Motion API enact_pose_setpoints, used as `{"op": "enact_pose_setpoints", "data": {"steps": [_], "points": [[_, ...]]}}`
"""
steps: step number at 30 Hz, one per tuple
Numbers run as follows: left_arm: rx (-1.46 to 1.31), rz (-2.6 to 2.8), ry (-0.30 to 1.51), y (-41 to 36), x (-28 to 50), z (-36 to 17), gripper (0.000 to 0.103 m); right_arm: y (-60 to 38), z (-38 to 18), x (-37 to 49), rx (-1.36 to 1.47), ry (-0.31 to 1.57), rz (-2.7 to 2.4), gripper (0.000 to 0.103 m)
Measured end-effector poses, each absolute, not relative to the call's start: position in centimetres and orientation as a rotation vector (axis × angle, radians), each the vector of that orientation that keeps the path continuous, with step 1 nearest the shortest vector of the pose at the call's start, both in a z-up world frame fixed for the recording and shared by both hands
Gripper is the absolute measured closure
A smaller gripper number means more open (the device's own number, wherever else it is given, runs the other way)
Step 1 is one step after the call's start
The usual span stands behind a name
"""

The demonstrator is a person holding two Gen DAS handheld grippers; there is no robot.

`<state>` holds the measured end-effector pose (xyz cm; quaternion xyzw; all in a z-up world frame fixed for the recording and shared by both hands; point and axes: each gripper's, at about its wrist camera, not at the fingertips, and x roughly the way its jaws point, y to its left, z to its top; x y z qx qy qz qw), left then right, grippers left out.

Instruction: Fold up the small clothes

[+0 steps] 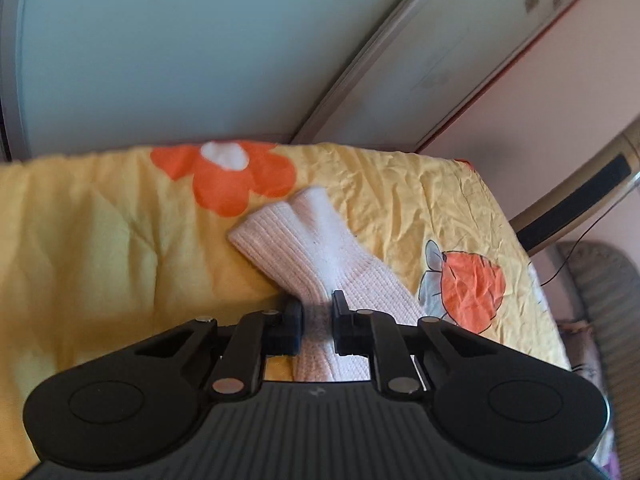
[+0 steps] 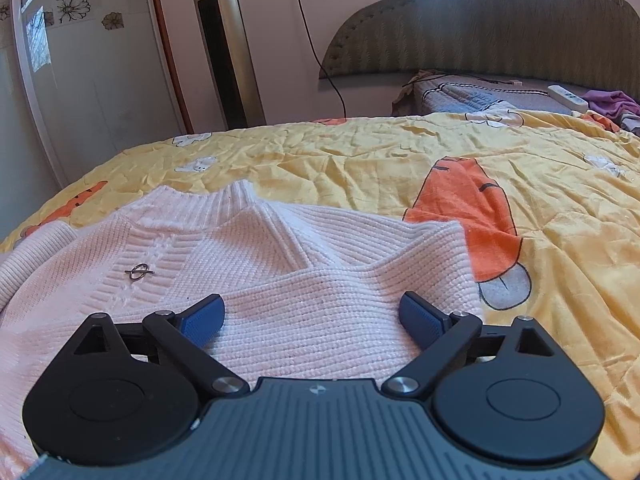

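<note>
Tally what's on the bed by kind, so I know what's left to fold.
Pink knit sweater: 1, one sleeve clamped in the left gripper
Purple garment near the headboard: 1
White power strip: 1
Yellow quilt: 1
Total: 4

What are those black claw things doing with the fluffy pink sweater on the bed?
Someone is folding a small pink sweater on a bed with a yellow cartoon quilt, using a grabber in each hand. The left gripper has its jaws pinched shut on a sleeve of the sweater, which is bunched up between them. The right gripper has its jaws wide open, just above the sweater's knitted front, with one side already folded across. So the folding is under way, not finished.
</note>
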<state>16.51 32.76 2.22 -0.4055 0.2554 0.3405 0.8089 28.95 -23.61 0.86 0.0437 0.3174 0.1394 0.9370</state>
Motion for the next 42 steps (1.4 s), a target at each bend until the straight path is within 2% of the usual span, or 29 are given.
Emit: {"op": "enact_pose_setpoints", "data": {"steps": [4, 8, 13, 17, 20, 24, 27, 28, 29, 31, 35, 40, 42], "points": [[-0.652, 0.623, 0.429, 26.9, 17.0, 7.1, 0.089, -23.7, 0.9, 28.9, 0.096, 0.647, 0.287, 0.009], [-0.454, 0.299, 0.368, 15.3, 16.9, 9.9, 0.090, -23.8, 0.9, 28.9, 0.105, 0.646, 0.291, 0.009], [-0.379, -0.087, 0.499, 1.6, 16.6, 5.3, 0.090, -23.8, 0.9, 28.9, 0.109, 0.646, 0.291, 0.009], [-0.452, -0.136, 0.675, -1.5, 17.1, 1.1, 0.090, -23.9, 0.9, 28.9, 0.111, 0.646, 0.291, 0.009], [-0.497, -0.180, 0.677, -0.9, 16.0, 1.5, 0.090, -23.9, 0.9, 29.0, 0.111, 0.645, 0.292, 0.009], [-0.538, -0.188, 0.522, 2.8, 13.6, 3.2, 0.089, -24.0, 0.9, 28.9, 0.116, 0.645, 0.293, 0.009], [-0.721, -0.113, 0.446, 8.1, 12.7, 3.9, 0.080, -23.8, 0.9, 28.9, 0.108, 0.646, 0.289, 0.009], [-0.822, -0.064, 0.413, 10.4, 12.3, 3.9, 0.069, -23.6, 1.0, 28.8, 0.095, 0.648, 0.282, 0.009], [-0.933, -0.003, 0.373, 12.9, 11.9, 3.4, 0.052, -23.3, 1.0, 28.8, 0.075, 0.652, 0.277, 0.008], [-1.148, 0.114, 0.294, 17.3, 11.1, 2.5, 0.031, -22.5, 1.0, 29.0, 0.024, 0.669, 0.279, 0.003], [-1.330, 0.254, 0.250, 22.3, 11.4, 0.6, 0.031, -21.3, 0.8, 29.0, -0.050, 0.680, 0.254, 0.002], [-1.448, 0.288, 0.335, 25.1, 13.1, -2.4, 0.032, -21.5, 0.8, 28.9, -0.041, 0.675, 0.248, 0.002], [-1.451, 0.304, 0.331, 25.6, 13.5, -3.0, 0.039, -21.3, 0.8, 28.9, -0.049, 0.676, 0.240, 0.002]]}}
